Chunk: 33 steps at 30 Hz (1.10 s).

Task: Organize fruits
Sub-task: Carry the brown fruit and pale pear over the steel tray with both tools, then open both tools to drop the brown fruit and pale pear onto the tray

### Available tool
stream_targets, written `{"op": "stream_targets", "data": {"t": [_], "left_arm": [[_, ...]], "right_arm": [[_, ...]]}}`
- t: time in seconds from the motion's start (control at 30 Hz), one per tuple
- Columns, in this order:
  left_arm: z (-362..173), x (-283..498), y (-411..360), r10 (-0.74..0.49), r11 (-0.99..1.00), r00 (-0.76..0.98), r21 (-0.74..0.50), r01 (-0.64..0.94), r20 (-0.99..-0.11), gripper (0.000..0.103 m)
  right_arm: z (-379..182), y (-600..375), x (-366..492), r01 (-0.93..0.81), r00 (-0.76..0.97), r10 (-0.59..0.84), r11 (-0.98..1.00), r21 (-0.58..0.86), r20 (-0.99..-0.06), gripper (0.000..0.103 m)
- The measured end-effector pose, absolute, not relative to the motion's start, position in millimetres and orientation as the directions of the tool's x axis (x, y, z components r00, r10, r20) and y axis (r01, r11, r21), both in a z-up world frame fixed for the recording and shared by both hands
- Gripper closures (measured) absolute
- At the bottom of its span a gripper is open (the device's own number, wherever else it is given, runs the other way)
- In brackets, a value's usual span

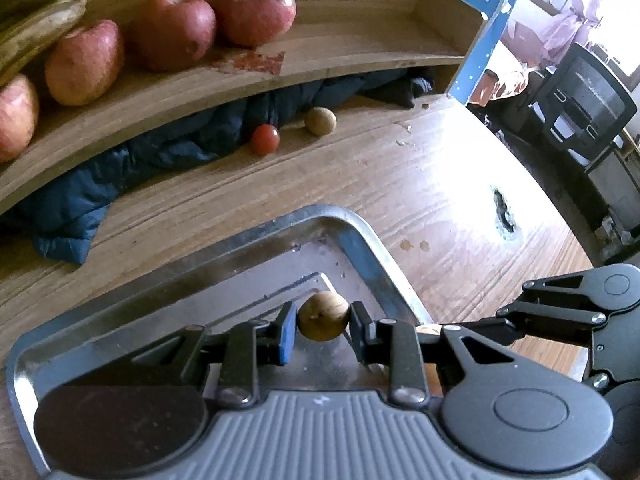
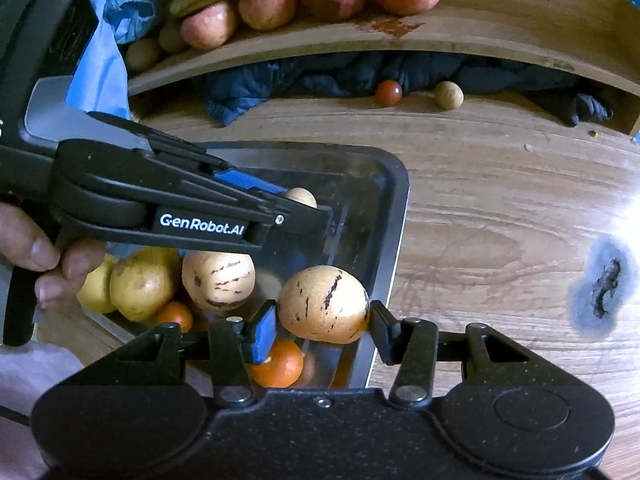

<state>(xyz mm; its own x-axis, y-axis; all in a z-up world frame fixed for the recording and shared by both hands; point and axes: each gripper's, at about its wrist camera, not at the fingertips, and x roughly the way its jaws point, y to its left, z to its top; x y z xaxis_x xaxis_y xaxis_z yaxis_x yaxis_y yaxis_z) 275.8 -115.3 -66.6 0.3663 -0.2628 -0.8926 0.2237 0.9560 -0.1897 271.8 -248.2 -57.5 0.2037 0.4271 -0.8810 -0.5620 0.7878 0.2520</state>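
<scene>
While your left gripper point(image 1: 323, 322) sits over the far corner of the steel tray point(image 1: 372, 240), its jaws are closed to a narrow gap around a small tan round fruit point(image 1: 323, 317); the blue pad touches one side, and the black pad sits so close on the other that you cannot tell whether it touches. Judge that fruit as light, hard-skinned and prone to roll, so pinch it across its widest middle with modest force; too much may squirt it out sideways.

Further right, your right gripper point(image 2: 323, 330) hangs above the tray's near right edge point(image 2: 394, 248) with its jaws set wide around a larger pale fruit with dark streaks point(image 2: 323, 304). The black finger meets its right flank, while the blue pad stands just beside the left flank; whether it bears the weight yet cannot be told. It probably weighs more and has thin, bruisable skin, so take it at the equator, not the tapered end, and close slowly.

Below it in the tray lie an orange citrus point(image 2: 278, 362), a second streaked fruit point(image 2: 218, 278) and yellow fruits point(image 2: 140, 282), touching one another, so lifting could nudge them.

On the table by the dark cloth point(image 2: 280, 80), a small red fruit point(image 2: 388, 93) and another tan one point(image 2: 449, 95) wait, near each other yet apart
</scene>
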Motion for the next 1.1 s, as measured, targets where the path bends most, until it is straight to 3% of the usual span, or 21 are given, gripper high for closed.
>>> {"op": "stream_targets", "data": {"t": [0.4,0.83,1.1], "left_arm": [[-73,278,-118,-0.241,0.962,0.344,-0.175,0.211,-0.907,0.072],[-79,272,-116,-0.219,0.967,0.325,-0.16,0.199,-0.92,0.071],[-76,268,-115,-0.197,0.974,0.329,-0.145,0.174,-0.924,0.055]], "right_arm": [[-56,-234,266,-0.659,0.229,0.394,0.735,0.156,-0.89,0.052],[-54,-234,267,-0.661,0.23,0.393,0.735,0.153,-0.89,0.052],[-53,-235,265,-0.66,0.231,0.394,0.735,0.154,-0.89,0.051]]}}
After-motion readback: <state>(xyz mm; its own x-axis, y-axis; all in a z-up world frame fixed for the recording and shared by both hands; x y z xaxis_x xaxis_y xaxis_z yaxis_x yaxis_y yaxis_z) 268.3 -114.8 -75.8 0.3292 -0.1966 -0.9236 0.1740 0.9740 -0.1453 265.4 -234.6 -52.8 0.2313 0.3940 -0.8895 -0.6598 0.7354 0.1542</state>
